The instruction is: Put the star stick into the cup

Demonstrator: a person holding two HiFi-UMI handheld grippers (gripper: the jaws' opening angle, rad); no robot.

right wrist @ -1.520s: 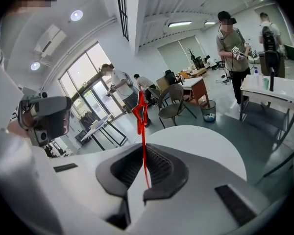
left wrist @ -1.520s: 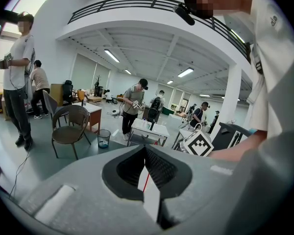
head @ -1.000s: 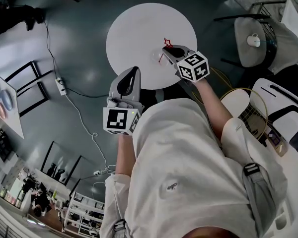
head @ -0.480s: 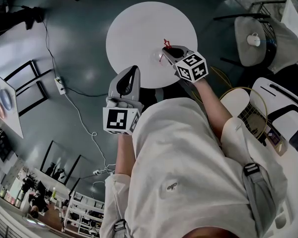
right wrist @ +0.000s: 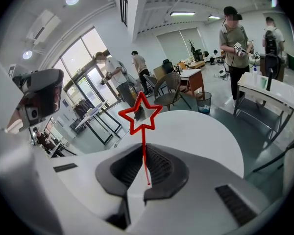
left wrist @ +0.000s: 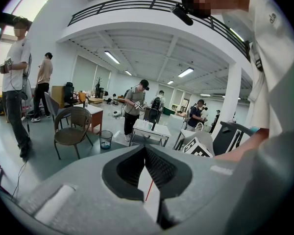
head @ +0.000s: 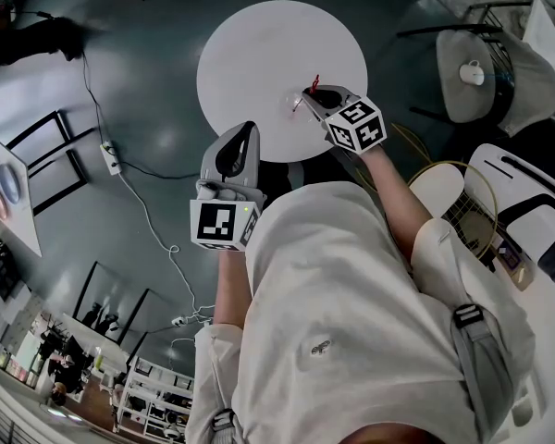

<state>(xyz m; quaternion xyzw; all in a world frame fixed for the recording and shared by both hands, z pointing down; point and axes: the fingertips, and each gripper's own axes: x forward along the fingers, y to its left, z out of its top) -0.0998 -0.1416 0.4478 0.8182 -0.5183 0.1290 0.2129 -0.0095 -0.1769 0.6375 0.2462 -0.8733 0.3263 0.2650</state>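
My right tongs (right wrist: pixel 143 151) clench the red star stick (right wrist: pixel 143 137), its star beyond the tips, over the round white counter (head: pixel 259 54) at upper centre. My left tongs (left wrist: pixel 146 153) are pressed together, empty, at the counter's lower edge.
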